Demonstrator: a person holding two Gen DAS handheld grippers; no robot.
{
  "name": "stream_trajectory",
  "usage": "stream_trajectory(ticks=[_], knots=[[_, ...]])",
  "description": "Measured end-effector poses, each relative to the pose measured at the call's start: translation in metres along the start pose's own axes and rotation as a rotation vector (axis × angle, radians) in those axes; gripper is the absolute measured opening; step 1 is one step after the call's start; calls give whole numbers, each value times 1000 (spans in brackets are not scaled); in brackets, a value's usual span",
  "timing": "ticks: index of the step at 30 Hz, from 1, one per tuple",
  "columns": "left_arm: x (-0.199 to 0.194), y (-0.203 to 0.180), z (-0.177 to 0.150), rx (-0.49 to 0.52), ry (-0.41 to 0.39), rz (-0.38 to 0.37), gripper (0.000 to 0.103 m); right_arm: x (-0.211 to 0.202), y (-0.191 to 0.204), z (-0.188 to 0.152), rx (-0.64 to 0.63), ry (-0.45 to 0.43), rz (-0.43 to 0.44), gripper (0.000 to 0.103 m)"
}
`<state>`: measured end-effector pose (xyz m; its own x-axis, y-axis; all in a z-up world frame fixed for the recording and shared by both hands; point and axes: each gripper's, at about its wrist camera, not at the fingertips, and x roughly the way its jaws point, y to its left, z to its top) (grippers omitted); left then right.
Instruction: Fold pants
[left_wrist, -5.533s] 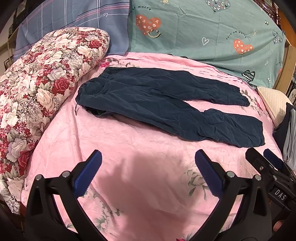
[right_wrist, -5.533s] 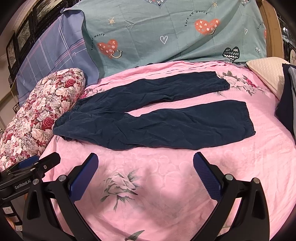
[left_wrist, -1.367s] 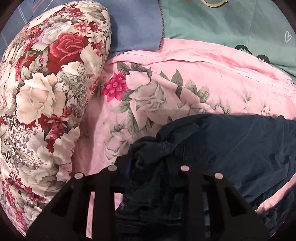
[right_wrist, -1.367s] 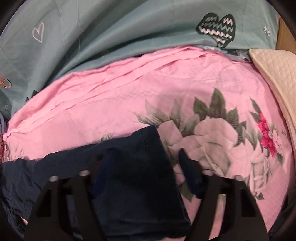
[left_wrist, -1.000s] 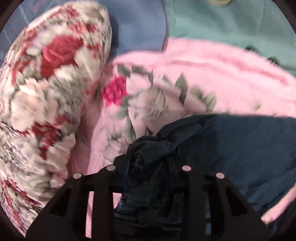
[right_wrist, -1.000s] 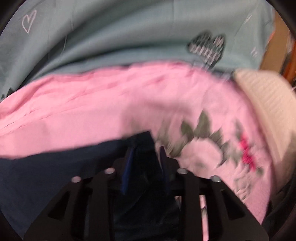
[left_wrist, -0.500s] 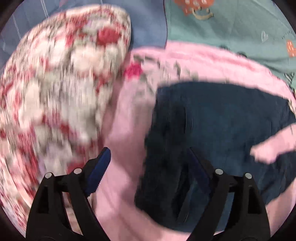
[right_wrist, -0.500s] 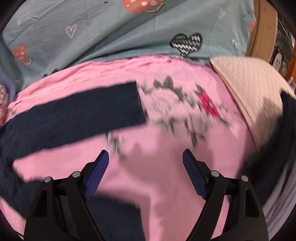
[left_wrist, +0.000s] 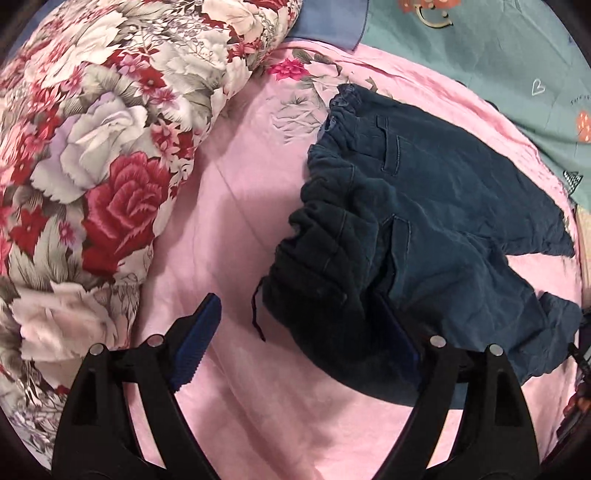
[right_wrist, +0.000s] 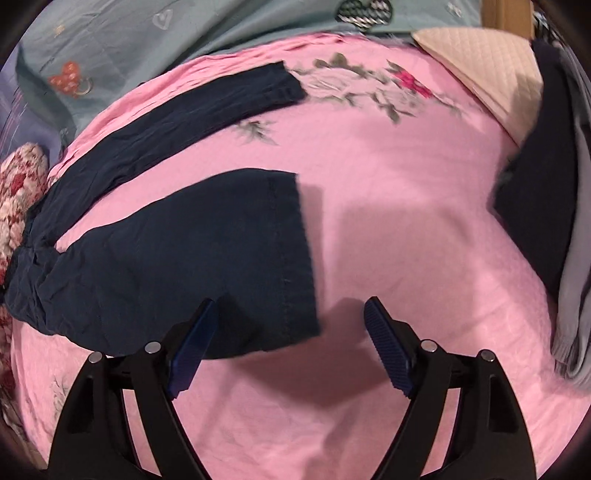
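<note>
Left gripper (left_wrist: 299, 343) stands wide over the waistband at lower centre; right gripper (right_wrist: 288, 347), jaws just narrowing, holds nothing; the pants (right_wrist: 177, 258) hem corner could slip out, leaving legs uneven.

One pair of dark blue pants (left_wrist: 424, 221) with two legs is seen on one pink sheet (right_wrist: 388, 184). One flowery pillow (left_wrist: 110, 147) and one cream pillow (right_wrist: 480, 62) are counted. Two grippers are seen, left gripper (left_wrist: 299, 343) and right gripper (right_wrist: 291, 347).
</note>
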<state>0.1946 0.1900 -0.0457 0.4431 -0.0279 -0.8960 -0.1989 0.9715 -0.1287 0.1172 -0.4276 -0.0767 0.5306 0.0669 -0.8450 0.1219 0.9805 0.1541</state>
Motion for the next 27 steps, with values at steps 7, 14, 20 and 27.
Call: stream_trajectory(ticks=[7, 14, 20, 27], knots=[[-3, -1, -4, -8, 17, -68, 86, -31, -9, -2, 13, -78, -54, 21], [15, -16, -3, 26, 30, -61, 86, -16, -13, -20, -7, 37, -154, 26], [18, -27, -2, 68, 7, -6, 46, -22, -3, -19, 5, -6, -141, 57], [-9, -22, -13, 69, 13, -4, 39, -8, 5, -21, -58, 13, -203, 58]])
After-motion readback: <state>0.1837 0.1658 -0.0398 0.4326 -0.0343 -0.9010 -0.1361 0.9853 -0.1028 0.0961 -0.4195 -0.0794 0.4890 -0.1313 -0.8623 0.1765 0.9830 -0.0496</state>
